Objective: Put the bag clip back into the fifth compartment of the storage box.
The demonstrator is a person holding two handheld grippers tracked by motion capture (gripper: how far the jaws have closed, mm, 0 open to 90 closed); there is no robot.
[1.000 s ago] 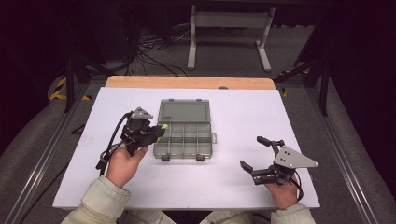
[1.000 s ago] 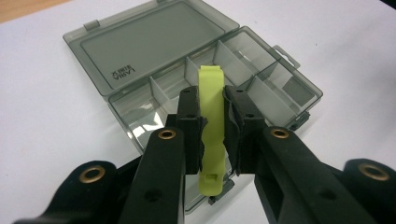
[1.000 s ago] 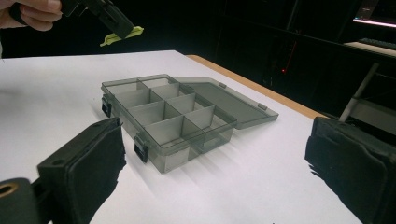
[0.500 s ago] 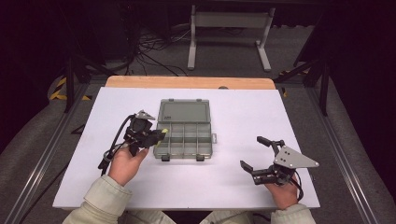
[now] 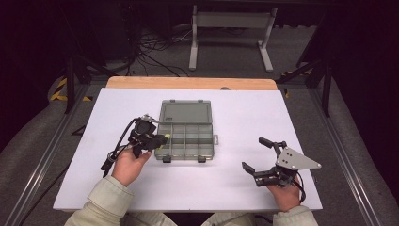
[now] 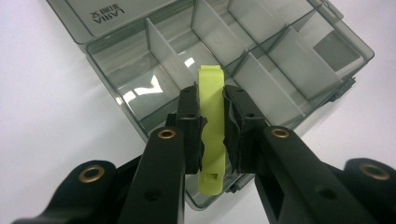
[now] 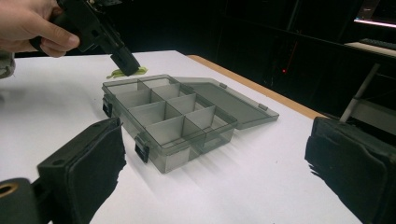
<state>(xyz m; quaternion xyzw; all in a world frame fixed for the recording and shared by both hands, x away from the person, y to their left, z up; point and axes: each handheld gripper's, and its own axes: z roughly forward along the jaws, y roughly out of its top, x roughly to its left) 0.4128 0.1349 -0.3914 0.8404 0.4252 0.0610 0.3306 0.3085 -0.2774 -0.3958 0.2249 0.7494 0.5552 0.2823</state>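
Left gripper (image 6: 214, 135) jaws clamped on green clip (image 6: 211, 126) over box (image 5: 184, 134) left-near corner; right gripper (image 5: 263, 154) jaws apart.

This looks like a lab or recording studio, not a home. A table (image 5: 94, 188) with a white top and a wooden far edge stands on grey carpet, hemmed in by metal rails (image 5: 40, 162) on either side. Beyond it the room is dark: black frames, a tangle of cables (image 5: 150, 52) on the floor, a grey metal stand (image 5: 230, 33), and yellow-and-black hazard tape (image 5: 61, 89) by one post. Off to the side, dark shelving carries a small red light (image 7: 283, 71).
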